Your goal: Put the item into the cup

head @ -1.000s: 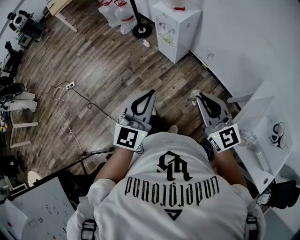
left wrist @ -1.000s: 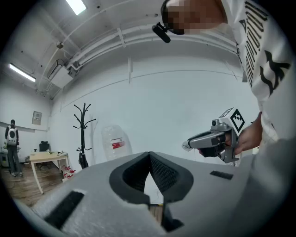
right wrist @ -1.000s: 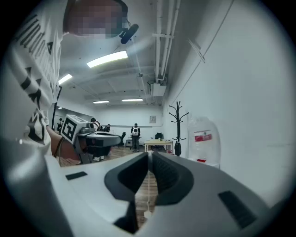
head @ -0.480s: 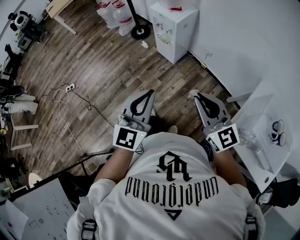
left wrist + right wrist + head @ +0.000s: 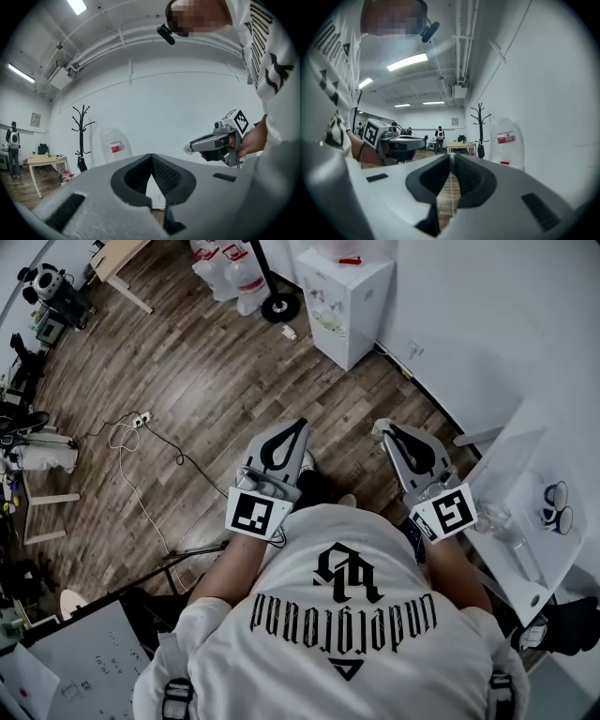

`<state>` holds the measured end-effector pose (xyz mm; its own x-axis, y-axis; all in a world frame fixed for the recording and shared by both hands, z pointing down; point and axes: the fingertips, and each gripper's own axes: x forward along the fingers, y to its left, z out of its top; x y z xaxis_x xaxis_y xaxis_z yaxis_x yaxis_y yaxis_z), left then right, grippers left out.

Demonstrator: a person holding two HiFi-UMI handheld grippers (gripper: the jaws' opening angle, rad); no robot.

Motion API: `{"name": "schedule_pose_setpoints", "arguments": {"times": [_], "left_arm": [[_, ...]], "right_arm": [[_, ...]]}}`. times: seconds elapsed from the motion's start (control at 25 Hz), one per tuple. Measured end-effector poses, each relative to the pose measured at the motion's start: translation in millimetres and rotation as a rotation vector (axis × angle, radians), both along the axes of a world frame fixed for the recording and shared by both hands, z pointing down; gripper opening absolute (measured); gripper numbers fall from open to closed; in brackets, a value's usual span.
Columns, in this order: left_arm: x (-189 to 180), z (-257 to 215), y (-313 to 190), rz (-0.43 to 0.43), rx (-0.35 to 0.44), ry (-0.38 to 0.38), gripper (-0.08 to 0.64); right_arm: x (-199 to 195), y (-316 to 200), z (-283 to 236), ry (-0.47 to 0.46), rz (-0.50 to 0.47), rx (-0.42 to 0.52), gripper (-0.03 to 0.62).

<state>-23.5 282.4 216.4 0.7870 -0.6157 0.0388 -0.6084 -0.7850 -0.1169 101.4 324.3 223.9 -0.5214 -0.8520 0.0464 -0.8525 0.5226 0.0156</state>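
- Left gripper [image 5: 300,426]: jaws closed tip to tip, nothing between them.
- Right gripper [image 5: 382,428]: jaws opening, a thin slit between them, nothing held.
- Table [image 5: 548,563]: small blue-rimmed round pieces [image 5: 555,505] sit on it; which is the item or the cup cannot be told.
- Both grippers are held off the table, well apart from it and pointing away; the right gripper is nearer.
- Judgement: the right gripper must first turn towards the table.

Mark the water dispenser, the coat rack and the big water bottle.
water dispenser [image 5: 361,310], head view, on its white side panel.
coat rack [image 5: 83,140], left gripper view, on its pole.
water bottle [image 5: 116,147], left gripper view, on its red label.
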Motion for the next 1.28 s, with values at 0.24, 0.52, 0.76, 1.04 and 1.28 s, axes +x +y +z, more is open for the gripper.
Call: {"name": "schedule_pose_setpoints", "arguments": {"times": [0.24,0.52,0.76,1.04,1.28], "left_arm": [[-1,0,-29,0.008,-0.002,0.005,0.006],[-7,4,-88,0.028,-0.009,0.004,0.006],[-25,5,-161,0.056,-0.028,-0.005,0.006],[-51,-7,-230,0.116,-0.012,-0.013,0.006],[-86,0,-275,0.116,-0.022,-0.002,0.006]], "right_arm": [[-1,-27,-2,-0.005,0.011,0.001,0.043],[-7,-85,5,-0.017,0.032,-0.028,0.043],[-22,-158,9,-0.011,0.053,-0.049,0.043],[-42,-235,5,-0.019,0.129,-0.050,0.043],[-60,-278,8,-0.017,0.167,-0.049,0.043]]}}
